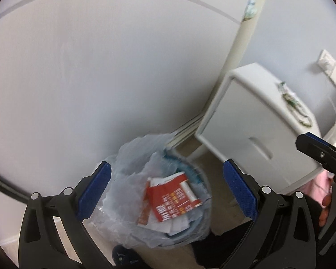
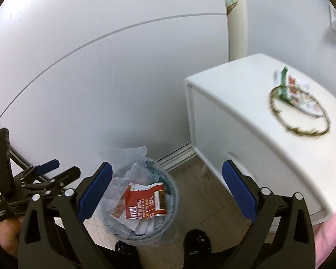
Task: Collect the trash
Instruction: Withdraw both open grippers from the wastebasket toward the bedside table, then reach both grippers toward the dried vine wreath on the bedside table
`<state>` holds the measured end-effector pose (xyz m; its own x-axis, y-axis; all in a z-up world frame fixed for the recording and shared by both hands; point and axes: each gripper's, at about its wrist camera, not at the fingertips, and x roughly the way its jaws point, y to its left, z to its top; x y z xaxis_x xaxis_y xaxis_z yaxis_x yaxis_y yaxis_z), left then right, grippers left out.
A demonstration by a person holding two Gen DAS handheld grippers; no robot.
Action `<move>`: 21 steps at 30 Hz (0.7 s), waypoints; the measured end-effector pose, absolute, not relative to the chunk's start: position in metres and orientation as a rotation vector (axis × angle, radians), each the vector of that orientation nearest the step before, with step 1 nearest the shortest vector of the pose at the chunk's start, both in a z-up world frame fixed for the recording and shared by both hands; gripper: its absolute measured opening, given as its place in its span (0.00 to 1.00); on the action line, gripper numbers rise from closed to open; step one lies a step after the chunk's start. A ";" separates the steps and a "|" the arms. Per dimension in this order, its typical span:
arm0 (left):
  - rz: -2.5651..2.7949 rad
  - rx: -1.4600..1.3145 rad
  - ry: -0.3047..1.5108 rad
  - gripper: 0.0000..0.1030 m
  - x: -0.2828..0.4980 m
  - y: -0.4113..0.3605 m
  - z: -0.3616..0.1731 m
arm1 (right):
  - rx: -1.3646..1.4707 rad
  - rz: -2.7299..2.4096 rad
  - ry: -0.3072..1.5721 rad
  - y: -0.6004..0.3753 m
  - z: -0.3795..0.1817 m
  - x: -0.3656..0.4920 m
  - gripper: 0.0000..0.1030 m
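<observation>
A small bin lined with a clear plastic bag (image 1: 132, 157) (image 2: 123, 157) stands on the floor by the wall. Red and white printed paper (image 1: 174, 197) (image 2: 145, 201) lies inside it. My left gripper (image 1: 166, 190) is open and empty above the bin. My right gripper (image 2: 166, 190) is open and empty, also above the bin. The left gripper shows at the left of the right wrist view (image 2: 53, 170). A green and red wrapper (image 2: 289, 89) lies on the white nightstand (image 2: 246, 112), inside a green ring (image 2: 300, 112).
The white nightstand (image 1: 253, 112) stands right of the bin, against a pale blue wall. A wall socket (image 1: 331, 69) is above it. A cream post (image 1: 242, 44) stands behind it. My feet in dark slippers (image 2: 197, 242) are on the tiled floor by the bin.
</observation>
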<state>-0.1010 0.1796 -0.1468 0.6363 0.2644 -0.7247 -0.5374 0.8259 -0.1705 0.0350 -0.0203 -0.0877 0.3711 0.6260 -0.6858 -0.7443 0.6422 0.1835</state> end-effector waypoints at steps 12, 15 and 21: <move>0.280 -0.348 0.671 0.94 -0.056 0.136 -0.077 | -0.080 0.803 0.643 -0.099 -0.024 0.073 0.93; 0.238 -0.311 0.659 0.94 -0.039 0.122 -0.062 | -0.083 0.776 0.644 -0.119 -0.015 0.088 0.93; 0.155 -0.275 0.654 0.94 -0.006 0.095 -0.046 | -0.099 0.695 0.676 -0.157 -0.006 0.116 0.93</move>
<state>-0.0063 0.0951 -0.0457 0.7839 0.0561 -0.6183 -0.2281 0.9523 -0.2029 0.1157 -0.1572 -0.0059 0.5662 0.5590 -0.6058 -0.6206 0.7728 0.1330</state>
